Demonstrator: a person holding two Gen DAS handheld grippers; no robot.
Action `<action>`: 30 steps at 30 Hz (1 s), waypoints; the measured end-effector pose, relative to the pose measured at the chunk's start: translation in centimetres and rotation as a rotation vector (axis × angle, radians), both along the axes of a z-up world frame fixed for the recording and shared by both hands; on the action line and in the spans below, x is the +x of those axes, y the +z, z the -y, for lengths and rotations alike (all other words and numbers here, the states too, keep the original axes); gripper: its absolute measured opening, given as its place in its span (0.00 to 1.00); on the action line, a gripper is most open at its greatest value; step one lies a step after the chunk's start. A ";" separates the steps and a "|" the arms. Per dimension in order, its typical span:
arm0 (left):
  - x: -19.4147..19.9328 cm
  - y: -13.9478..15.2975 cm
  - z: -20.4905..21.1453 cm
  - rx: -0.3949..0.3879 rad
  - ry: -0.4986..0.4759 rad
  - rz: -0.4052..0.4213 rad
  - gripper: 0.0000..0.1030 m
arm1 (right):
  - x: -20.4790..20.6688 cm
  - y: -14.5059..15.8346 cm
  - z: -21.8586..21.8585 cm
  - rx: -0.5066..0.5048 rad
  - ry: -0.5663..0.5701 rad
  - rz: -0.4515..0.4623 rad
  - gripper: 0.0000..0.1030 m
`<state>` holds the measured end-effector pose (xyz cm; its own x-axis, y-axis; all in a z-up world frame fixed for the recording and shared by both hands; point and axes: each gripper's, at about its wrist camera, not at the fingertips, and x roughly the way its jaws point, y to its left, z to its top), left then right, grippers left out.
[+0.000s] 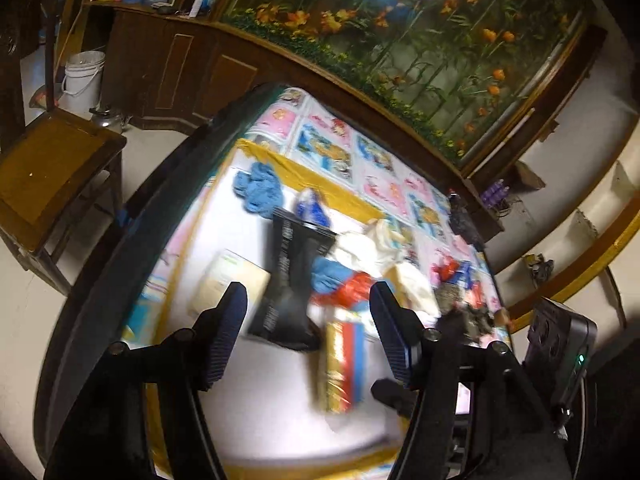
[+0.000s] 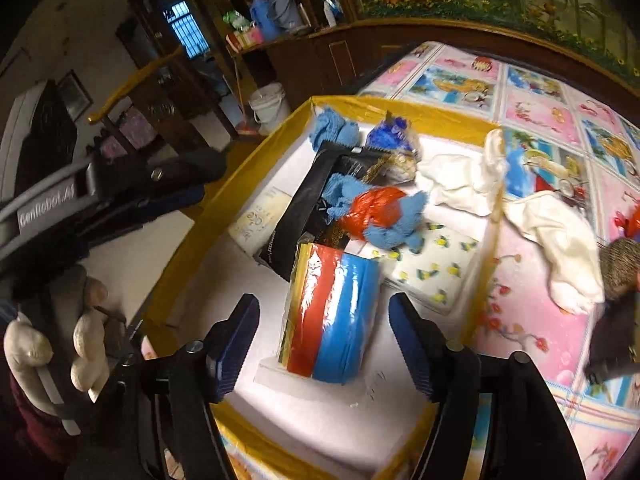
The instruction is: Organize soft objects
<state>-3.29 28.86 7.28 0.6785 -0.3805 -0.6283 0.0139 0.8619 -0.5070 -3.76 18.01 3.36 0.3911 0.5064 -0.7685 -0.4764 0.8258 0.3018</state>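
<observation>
A white box with a yellow taped rim (image 2: 192,248) lies on a cartoon-print cover (image 2: 536,112). It holds a black pouch (image 2: 304,208), fluffy blue cloths (image 2: 334,130), a red plastic bag (image 2: 374,210) and a striped red, blue and gold packet (image 2: 336,320). My right gripper (image 2: 326,332) is open just over the striped packet; the packet lies between the fingers and the pads stand clear of it. A white cloth (image 2: 460,184) drapes over the box's far rim. In the blurred left wrist view my left gripper (image 1: 308,312) is open above the black pouch (image 1: 292,280) and the striped packet (image 1: 344,360), holding nothing.
A gloved hand (image 2: 84,336) grips a handle at the left edge. A flower-print white pad (image 2: 436,264) lies in the box, and a grey-brown knit item (image 2: 620,264) on the cover to the right. A wooden chair (image 1: 52,160) and white bucket (image 1: 84,76) stand beyond the table's left side.
</observation>
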 end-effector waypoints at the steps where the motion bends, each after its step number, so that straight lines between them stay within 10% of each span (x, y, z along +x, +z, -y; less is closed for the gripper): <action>1: -0.7 0.3 0.4 0.001 -0.004 0.016 0.61 | -0.7 0.4 1.0 0.017 -0.008 0.013 0.68; 19: -13.0 12.3 12.0 0.088 -0.086 0.401 0.61 | -16.4 7.3 28.4 0.184 -0.480 0.190 0.76; 30: -20.7 25.8 9.0 0.142 0.014 0.659 0.61 | -26.4 17.2 37.8 0.268 -0.595 0.305 0.78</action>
<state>-24.00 19.91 33.04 0.9414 -0.3133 -0.1245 0.2701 0.9219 -0.2777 -30.21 -19.81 20.58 0.8368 0.2966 -0.4601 -0.0640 0.8877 0.4559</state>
